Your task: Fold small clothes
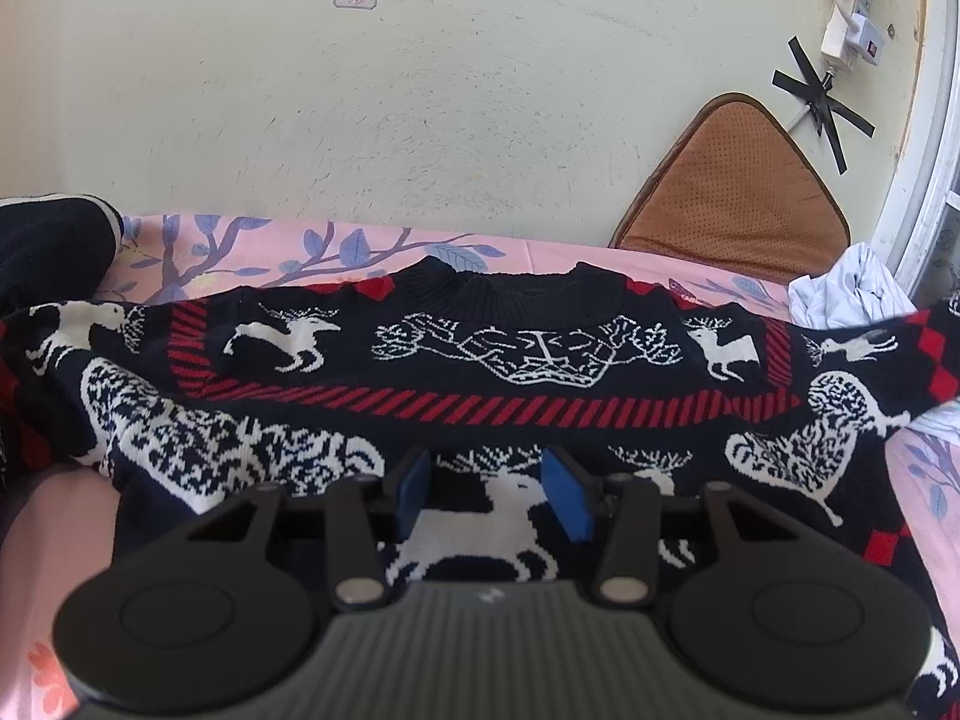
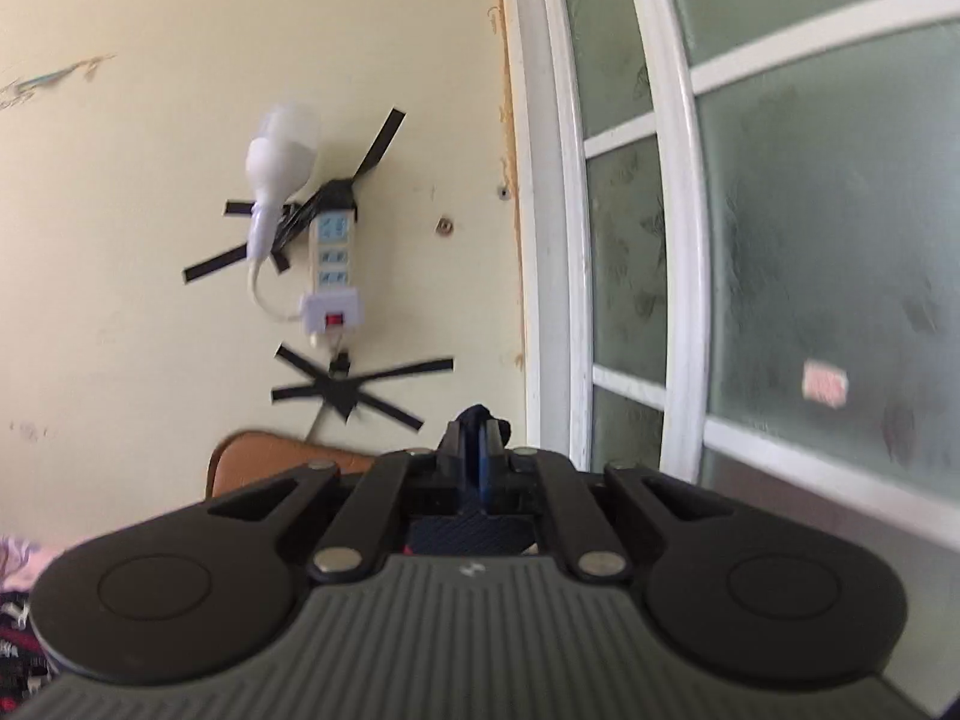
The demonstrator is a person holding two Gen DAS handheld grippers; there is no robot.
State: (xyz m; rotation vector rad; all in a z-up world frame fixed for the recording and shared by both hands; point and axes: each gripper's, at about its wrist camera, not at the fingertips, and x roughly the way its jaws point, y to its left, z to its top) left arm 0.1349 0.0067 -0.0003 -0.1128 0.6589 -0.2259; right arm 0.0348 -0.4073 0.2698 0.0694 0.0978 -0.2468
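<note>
A dark knit sweater with white deer and red stripes lies spread on the pink bed sheet, collar toward the wall. My left gripper hovers low over its chest, blue pads apart and a white deer showing between them; nothing is gripped. The right sleeve rises off the bed at the right edge. In the right wrist view my right gripper is raised, pointing at the wall and window, and is shut on a dark tuft of the sweater that pokes out past the fingertips.
A brown cushion leans against the cream wall behind the bed. A white crumpled garment lies at the right. A dark garment sits at the far left. A taped power strip hangs on the wall beside a white-framed window.
</note>
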